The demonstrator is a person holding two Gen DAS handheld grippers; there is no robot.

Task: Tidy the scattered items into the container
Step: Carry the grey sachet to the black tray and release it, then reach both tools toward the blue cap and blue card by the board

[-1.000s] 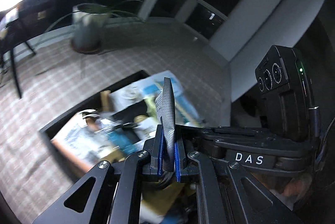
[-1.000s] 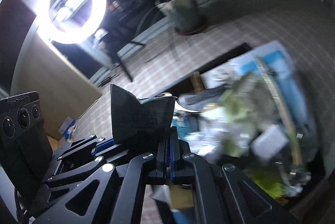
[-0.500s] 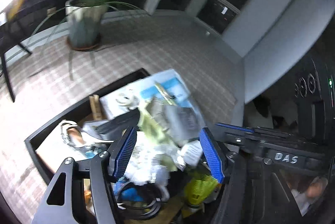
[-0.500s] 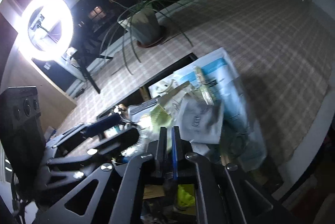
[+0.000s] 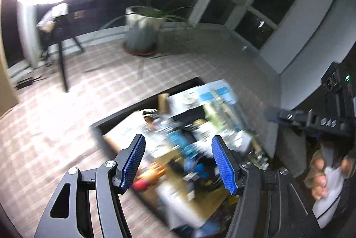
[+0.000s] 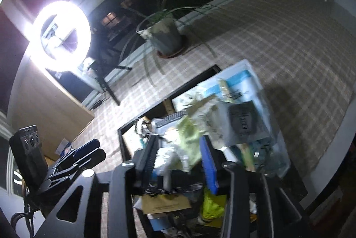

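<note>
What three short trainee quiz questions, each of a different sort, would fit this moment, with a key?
1. True or false: the left gripper grips a flat grey ribbed strip.
2. Multiple choice: the pile of papers, packets and small items lies in (A) the shallow black rectangular tray, (B) the grey plant pot on its brown saucer, (C) a wooden drawer.
3. Fill in: the right gripper hangs over the tray with its fingers ____.

Key: 1 false, its blue pads are spread with nothing between them. 2 A. 3 open.
</note>
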